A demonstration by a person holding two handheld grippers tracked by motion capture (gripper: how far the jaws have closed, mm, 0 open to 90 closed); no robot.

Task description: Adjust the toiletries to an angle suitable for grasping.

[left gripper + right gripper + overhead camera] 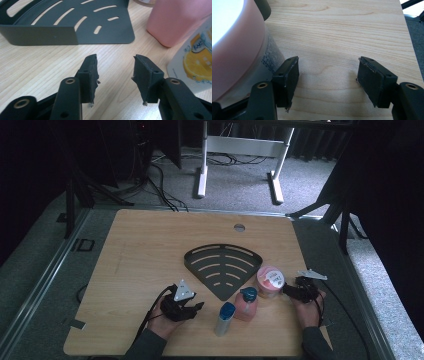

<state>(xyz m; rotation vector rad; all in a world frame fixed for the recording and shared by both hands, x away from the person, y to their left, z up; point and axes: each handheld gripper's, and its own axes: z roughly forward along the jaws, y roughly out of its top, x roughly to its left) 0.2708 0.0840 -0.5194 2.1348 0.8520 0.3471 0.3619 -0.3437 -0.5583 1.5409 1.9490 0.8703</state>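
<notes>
Beside smooth pink bottle point(246, 304), slotted fan-shaped dark metal rack point(222, 265).

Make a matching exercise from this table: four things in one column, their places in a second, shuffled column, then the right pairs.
Things:
1. black slotted fan-shaped metal rack
2. pink tub with a white and pink lid
3. pink bottle with a blue cap
4. white tube with a blue cap

Places:
A. right beside the right gripper
B. nearest the table's front edge, left of the pink bottle
C. middle of the wooden table, farthest from the person
D. between the white tube and the tub

Pairs: 1-C, 2-A, 3-D, 4-B
</notes>
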